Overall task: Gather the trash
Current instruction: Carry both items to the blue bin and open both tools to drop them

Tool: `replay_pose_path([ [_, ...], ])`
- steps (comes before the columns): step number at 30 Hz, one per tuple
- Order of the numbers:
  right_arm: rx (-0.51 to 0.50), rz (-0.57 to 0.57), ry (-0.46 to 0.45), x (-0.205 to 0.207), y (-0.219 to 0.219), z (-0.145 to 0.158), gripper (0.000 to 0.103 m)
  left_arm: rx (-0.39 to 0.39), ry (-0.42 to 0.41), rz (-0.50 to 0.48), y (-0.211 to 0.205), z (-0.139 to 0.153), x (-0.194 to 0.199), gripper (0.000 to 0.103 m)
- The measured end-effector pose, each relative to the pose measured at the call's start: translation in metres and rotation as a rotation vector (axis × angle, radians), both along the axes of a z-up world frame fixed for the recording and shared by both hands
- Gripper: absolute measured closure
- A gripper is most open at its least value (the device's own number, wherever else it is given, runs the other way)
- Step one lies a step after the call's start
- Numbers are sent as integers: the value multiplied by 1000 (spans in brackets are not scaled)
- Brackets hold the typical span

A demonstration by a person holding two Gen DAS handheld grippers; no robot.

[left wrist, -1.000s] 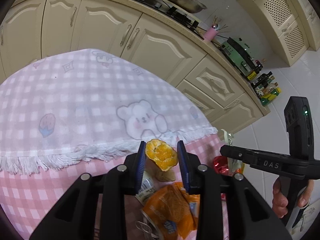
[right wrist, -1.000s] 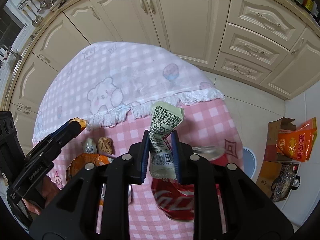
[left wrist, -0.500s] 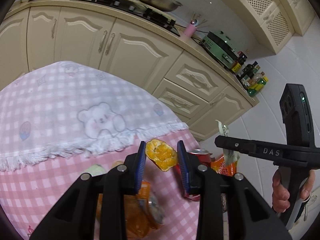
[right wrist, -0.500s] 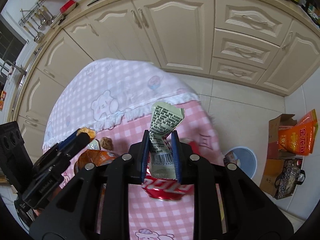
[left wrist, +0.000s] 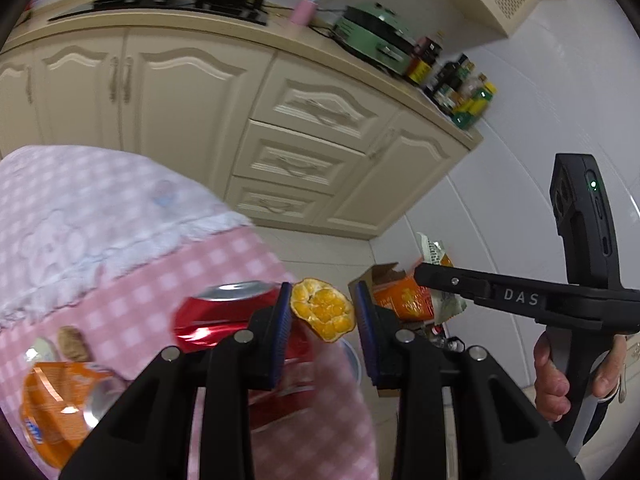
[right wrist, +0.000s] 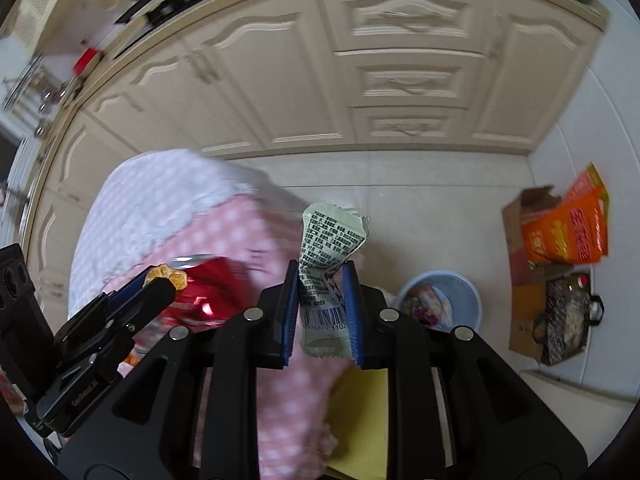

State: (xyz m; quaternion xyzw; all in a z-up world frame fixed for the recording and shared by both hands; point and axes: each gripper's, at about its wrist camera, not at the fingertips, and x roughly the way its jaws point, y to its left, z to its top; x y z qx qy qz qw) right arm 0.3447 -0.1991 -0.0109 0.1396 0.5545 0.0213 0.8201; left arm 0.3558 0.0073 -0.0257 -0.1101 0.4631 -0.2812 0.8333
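My left gripper (left wrist: 323, 314) is shut on a piece of orange peel (left wrist: 322, 315) and holds it in the air past the table's right edge. It also shows in the right wrist view (right wrist: 166, 276). My right gripper (right wrist: 322, 300) is shut on a pale green printed wrapper (right wrist: 326, 264), held above the floor to the right of the table. A light blue trash bin (right wrist: 460, 298) with trash inside stands on the floor just right of the right gripper. A crushed red soda can (left wrist: 224, 314) and an orange can (left wrist: 56, 404) lie on the pink checked tablecloth (left wrist: 120, 280).
Cream kitchen cabinets (right wrist: 400, 80) run along the far wall. A cardboard box with orange packets (right wrist: 560, 232) and a dark bag (right wrist: 568, 320) stand on the floor at right. A small brown scrap (left wrist: 72, 344) lies on the table.
Both grippers have swung right, away from the table and toward the floor area with the bin, each still holding its item. The blue bin has come into view.
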Motion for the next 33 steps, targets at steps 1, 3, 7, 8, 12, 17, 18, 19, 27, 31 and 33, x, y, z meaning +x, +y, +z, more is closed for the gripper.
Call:
replay_pose_path([
  [1, 0, -20, 4, -3, -12, -3, 81, 4, 2, -15, -8, -1, -2, 73],
  [3, -2, -52, 13, -9, -32, -9, 81, 16, 7, -48, -31, -4, -4, 73],
  [7, 4, -122, 34, -20, -76, -23, 81, 48, 26, -122, -82, -13, -9, 73],
  [8, 5, -138, 40, -23, -85, -27, 81, 57, 29, -137, -93, -16, -10, 73],
  [12, 14, -201, 71, -37, -123, -45, 81, 94, 55, -195, -136, -30, -14, 73],
  [17, 25, -259, 119, -52, -160, -74, 81, 153, 111, -242, -182, -55, -13, 73],
  [18, 28, -264, 129, -53, -164, -80, 81, 162, 120, -250, -189, -59, -12, 73],
  [19, 33, -271, 141, -56, -169, -87, 81, 176, 132, -258, -197, -65, -12, 72],
  [27, 67, -313, 206, -66, -200, -126, 81, 273, 176, -345, -249, -97, -11, 59],
  [31, 73, -327, 223, -70, -211, -138, 81, 311, 190, -343, -259, -111, -8, 37],
  [33, 75, -329, 236, -70, -213, -144, 81, 333, 200, -345, -259, -117, -7, 37],
])
